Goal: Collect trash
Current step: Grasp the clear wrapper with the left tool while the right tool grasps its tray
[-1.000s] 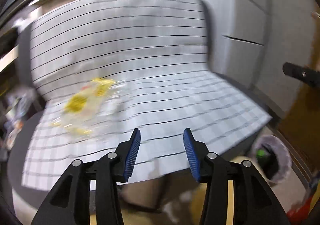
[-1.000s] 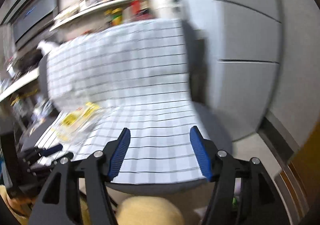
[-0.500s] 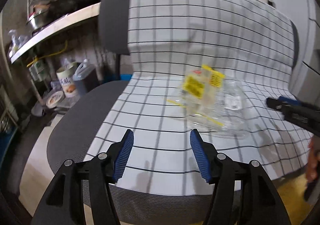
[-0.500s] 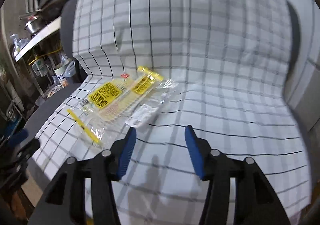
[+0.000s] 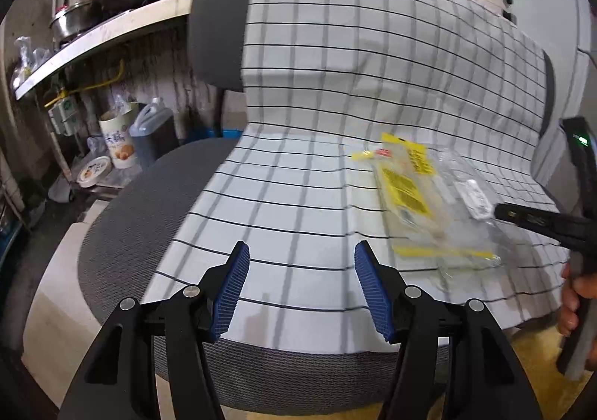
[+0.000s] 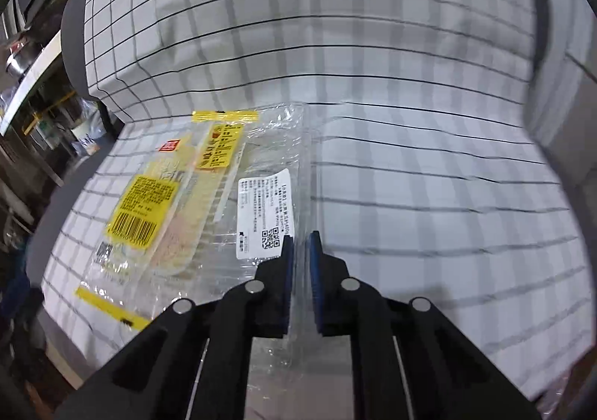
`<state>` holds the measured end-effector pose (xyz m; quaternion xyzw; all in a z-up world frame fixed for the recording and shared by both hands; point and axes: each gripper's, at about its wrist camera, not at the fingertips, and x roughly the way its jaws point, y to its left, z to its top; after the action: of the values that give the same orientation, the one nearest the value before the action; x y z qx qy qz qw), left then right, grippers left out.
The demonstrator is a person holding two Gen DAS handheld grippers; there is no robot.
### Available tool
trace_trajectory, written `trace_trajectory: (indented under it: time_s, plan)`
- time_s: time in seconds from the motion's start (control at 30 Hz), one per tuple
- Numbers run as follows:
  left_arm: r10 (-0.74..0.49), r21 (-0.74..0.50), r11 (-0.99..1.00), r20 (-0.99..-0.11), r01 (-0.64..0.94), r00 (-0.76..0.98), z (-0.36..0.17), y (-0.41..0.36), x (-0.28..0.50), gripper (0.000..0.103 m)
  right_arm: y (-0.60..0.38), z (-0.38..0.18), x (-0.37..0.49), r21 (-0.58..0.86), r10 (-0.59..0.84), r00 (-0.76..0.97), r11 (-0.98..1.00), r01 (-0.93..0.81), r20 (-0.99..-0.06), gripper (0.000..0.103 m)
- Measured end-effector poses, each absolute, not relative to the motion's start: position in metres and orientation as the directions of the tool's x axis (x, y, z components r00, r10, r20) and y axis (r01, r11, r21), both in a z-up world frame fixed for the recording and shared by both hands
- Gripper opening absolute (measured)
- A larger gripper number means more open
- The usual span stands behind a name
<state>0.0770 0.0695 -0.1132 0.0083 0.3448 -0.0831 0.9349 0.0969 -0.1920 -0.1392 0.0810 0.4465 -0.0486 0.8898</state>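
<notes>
closing in since half a second ago. hovering left gripper (image 5: 301,284) released over checked cloth (image 5: 306,174); pinching right gripper (image 6: 300,246) on clear wrapper (image 6: 209,207) edge, lying on chair seat. judging: grasping nearly done, lifting and binning remaining.

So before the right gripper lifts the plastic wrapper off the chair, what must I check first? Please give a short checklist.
1. Right gripper closed on the clear plastic wrapper: ok, its jaws are nearly together with film between them.
2. Firmness of grip: cannot tell, only the thin edge is pinched.
3. Checked cloth not caught in the jaws: cannot tell.
4. Left gripper away from the wrapper: ok, open over bare cloth.
5. Wrapper empty: cannot tell, something pale shows inside.
</notes>
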Motion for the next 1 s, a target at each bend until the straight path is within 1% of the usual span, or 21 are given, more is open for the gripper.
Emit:
trace_trajectory:
  time_s: [0.07,0.17,0.27,0.33,0.37,0.4,0.47,0.6,0.7,0.83,1.0]
  plan:
    - [-0.175,-0.047,0.98,-0.648,0.191,0.741,-0.113,0.057,0.073,0.06,-0.212,-0.134,0.072,0.062,-0.067,0.597,0.979,0.192,-0.8,0.009]
    - [-0.229,-0.06,0.966,-0.654,0.252,0.721,-0.111,0.035,0.066,0.06,-0.247,-0.133,0.033,0.047,-0.122,0.584,0.963,0.266,-0.803,0.009]
    - [-0.284,-0.059,0.943,-0.659,0.328,0.696,-0.11,0.007,0.056,0.06,-0.27,-0.136,0.006,0.04,-0.156,0.568,0.947,0.318,-0.808,0.009]
    - [-0.298,-0.039,0.931,-0.659,0.364,0.691,-0.109,-0.01,0.049,0.06,-0.282,-0.138,-0.004,0.057,-0.152,0.572,0.942,0.331,-0.806,0.012]
    - [-0.307,-0.034,0.924,-0.661,0.382,0.685,-0.108,-0.019,0.046,0.06,-0.285,-0.138,-0.007,0.065,-0.151,0.574,0.939,0.338,-0.805,0.023]
    - [-0.318,-0.037,0.918,-0.663,0.395,0.677,-0.108,-0.024,0.044,0.06,-0.288,-0.137,-0.009,0.071,-0.15,0.577,0.936,0.343,-0.803,0.039]
    - [-0.358,-0.067,0.901,-0.67,0.428,0.65,-0.107,-0.036,0.038,0.06,-0.289,-0.129,-0.017,0.08,-0.153,0.612,0.939,0.336,-0.776,0.052]
    - [-0.434,-0.121,0.864,-0.673,0.489,0.6,-0.104,-0.059,0.027,0.06,-0.285,-0.116,-0.03,0.058,-0.183,0.66,0.944,0.325,-0.729,0.052]
    - [-0.469,-0.13,0.838,-0.667,0.53,0.578,-0.104,-0.079,0.024,0.06,-0.288,-0.108,-0.037,0.058,-0.195,0.693,0.944,0.324,-0.694,0.052]
    - [-0.465,-0.139,0.831,-0.705,0.539,0.536,-0.116,-0.104,0.032,0.059,-0.292,-0.107,-0.042,0.066,-0.188,0.709,0.947,0.314,-0.679,0.052]
    - [-0.462,-0.188,0.841,-0.738,0.508,0.492,-0.133,-0.114,0.048,0.057,-0.298,-0.109,-0.047,0.07,-0.182,0.713,0.948,0.309,-0.677,0.052]
